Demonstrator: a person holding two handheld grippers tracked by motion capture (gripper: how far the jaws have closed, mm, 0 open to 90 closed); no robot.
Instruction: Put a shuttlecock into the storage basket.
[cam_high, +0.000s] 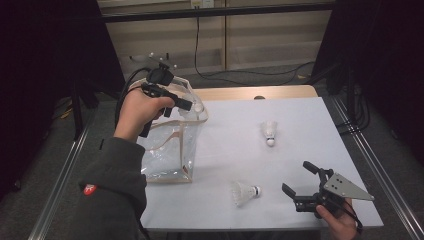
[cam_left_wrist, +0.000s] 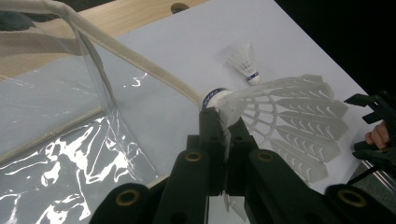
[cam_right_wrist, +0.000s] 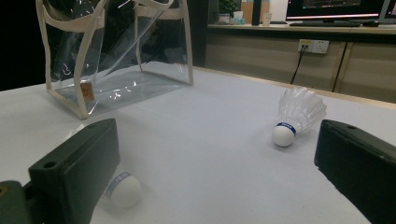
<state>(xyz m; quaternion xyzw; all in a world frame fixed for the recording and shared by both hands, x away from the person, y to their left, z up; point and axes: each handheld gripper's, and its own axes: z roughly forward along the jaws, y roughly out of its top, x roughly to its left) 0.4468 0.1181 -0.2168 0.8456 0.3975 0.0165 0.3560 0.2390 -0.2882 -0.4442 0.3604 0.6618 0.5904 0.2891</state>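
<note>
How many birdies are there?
3. One shuttlecock is pinched in the left tongs at the rim of the clear bag. One lies farther back on the white table, and one lies on its side near the open right tongs.

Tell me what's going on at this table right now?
A person is collecting shuttlecocks into a clear bag with a two-jaw tool in each hand. The left tool is shut on a shuttlecock, gripping its skirt and holding it at the bag's open top. The right tool rests open near the table's front edge, holding nothing. Two more shuttlecocks lie on the white table: the near shuttlecock just left of the right tool, and the far shuttlecock.
</note>
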